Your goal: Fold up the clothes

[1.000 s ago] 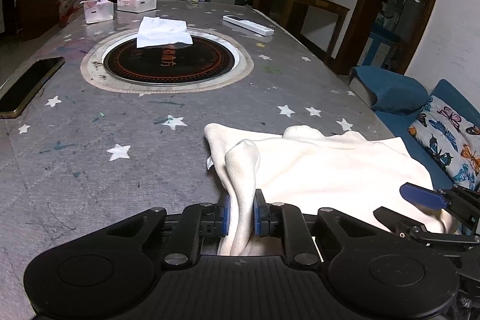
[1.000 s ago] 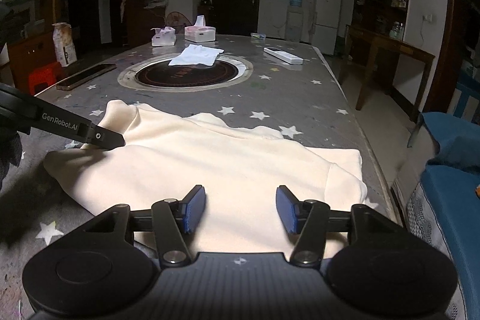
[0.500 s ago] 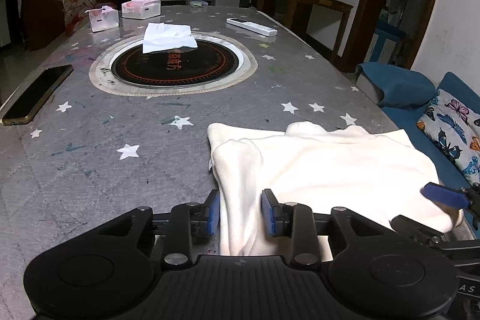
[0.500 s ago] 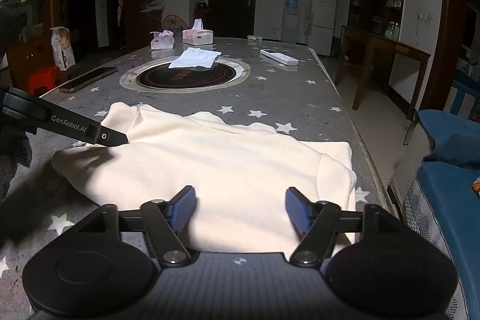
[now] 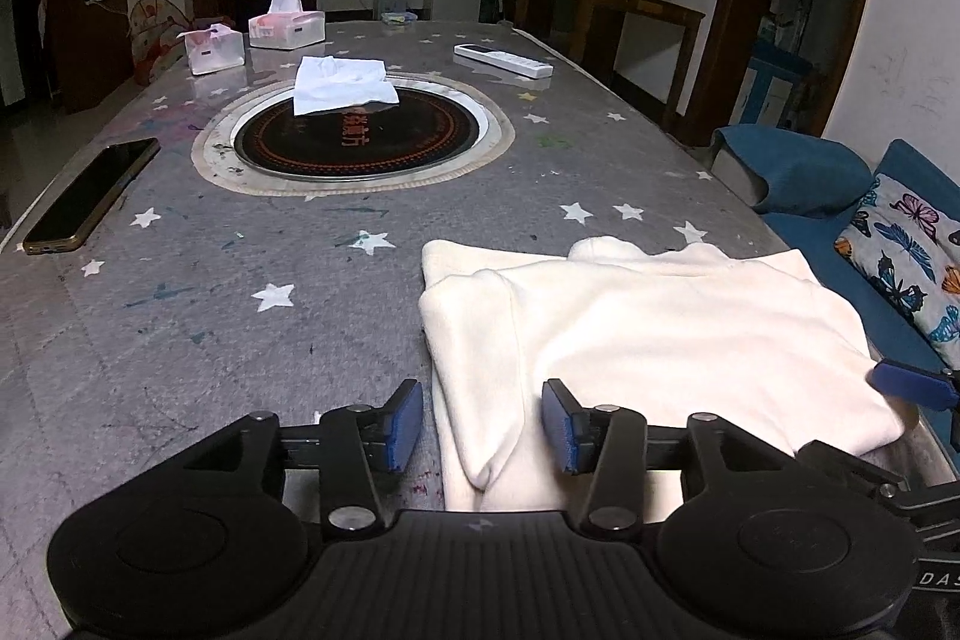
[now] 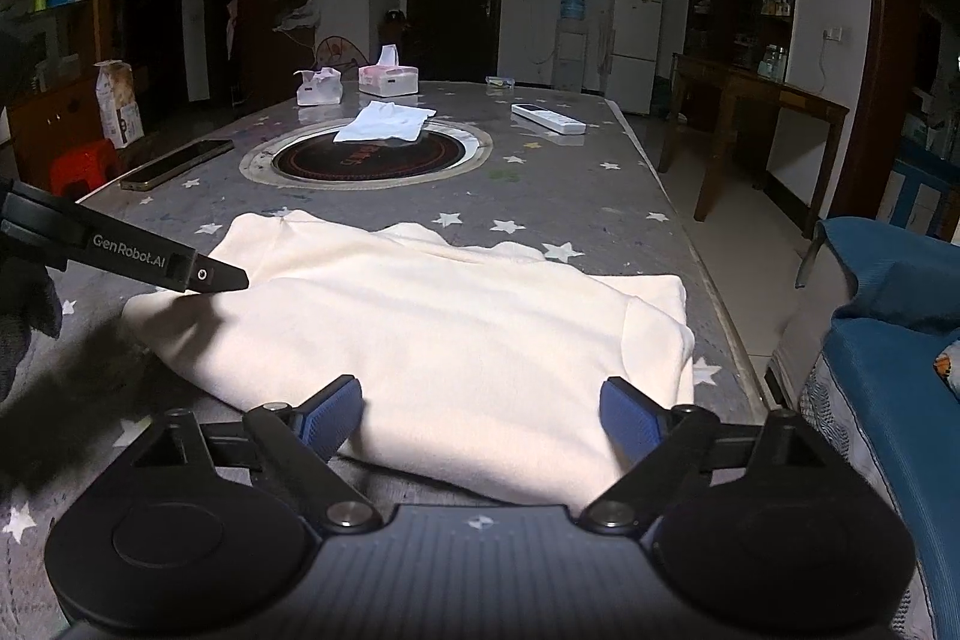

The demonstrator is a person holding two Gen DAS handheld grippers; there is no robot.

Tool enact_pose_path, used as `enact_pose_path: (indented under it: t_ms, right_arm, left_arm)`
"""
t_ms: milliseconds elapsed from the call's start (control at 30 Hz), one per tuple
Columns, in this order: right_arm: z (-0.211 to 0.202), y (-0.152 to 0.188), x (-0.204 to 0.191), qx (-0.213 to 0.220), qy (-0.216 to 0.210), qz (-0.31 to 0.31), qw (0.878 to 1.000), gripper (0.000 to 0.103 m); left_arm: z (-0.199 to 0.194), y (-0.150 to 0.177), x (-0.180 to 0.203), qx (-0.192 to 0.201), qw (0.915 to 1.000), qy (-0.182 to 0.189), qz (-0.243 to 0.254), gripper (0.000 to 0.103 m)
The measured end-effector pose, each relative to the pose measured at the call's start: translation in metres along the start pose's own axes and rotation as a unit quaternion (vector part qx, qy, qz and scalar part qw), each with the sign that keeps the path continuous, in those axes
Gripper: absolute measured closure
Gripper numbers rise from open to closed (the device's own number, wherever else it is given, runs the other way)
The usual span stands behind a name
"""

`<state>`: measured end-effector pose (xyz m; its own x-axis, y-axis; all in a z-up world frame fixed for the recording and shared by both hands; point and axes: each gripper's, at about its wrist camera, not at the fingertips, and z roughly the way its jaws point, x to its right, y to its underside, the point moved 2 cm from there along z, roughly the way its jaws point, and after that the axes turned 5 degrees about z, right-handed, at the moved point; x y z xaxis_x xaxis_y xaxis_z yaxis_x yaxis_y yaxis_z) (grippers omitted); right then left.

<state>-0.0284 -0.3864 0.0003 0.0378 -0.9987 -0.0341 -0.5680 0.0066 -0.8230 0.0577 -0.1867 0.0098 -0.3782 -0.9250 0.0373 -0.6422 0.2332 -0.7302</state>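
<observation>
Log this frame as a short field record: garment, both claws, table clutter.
garment: cream fleece top, folded, flat on the near end of the grey star-print tablecloth
left claw: jaws opening, folded sleeve edge between the pads, not pinched
right claw: jaws opening wide, hem between the pads, not gripped
centre of table: round black hotplate with a white folded cloth on it
other items: black phone, white remote, two tissue boxes
</observation>
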Motion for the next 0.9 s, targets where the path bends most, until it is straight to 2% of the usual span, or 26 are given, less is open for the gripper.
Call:
enact_pose_path:
  t_ms: [467, 600, 800, 900]
  right_arm:
    - [-0.017, 0.005, -0.005, 0.015, 0.016, 0.002, 1.0, 0.0]
    - [-0.023, 0.007, -0.006, 0.022, 0.019, 0.003, 1.0, 0.0]
    - [-0.03, 0.009, -0.009, 0.03, 0.025, 0.004, 0.999, 0.0]
    - [-0.035, 0.01, -0.012, 0.035, 0.025, 0.0, 0.999, 0.0]
  left_arm:
    - [-0.018, 0.009, 0.002, 0.012, 0.9999, -0.008, 0.001, 0.042]
    - [-0.024, 0.011, 0.002, 0.018, 0.9998, -0.01, 0.001, 0.035]
    - [-0.034, 0.016, 0.004, 0.026, 0.9996, -0.009, 0.005, 0.03]
    - [-0.038, 0.02, 0.006, 0.03, 0.9995, -0.01, 0.007, 0.022]
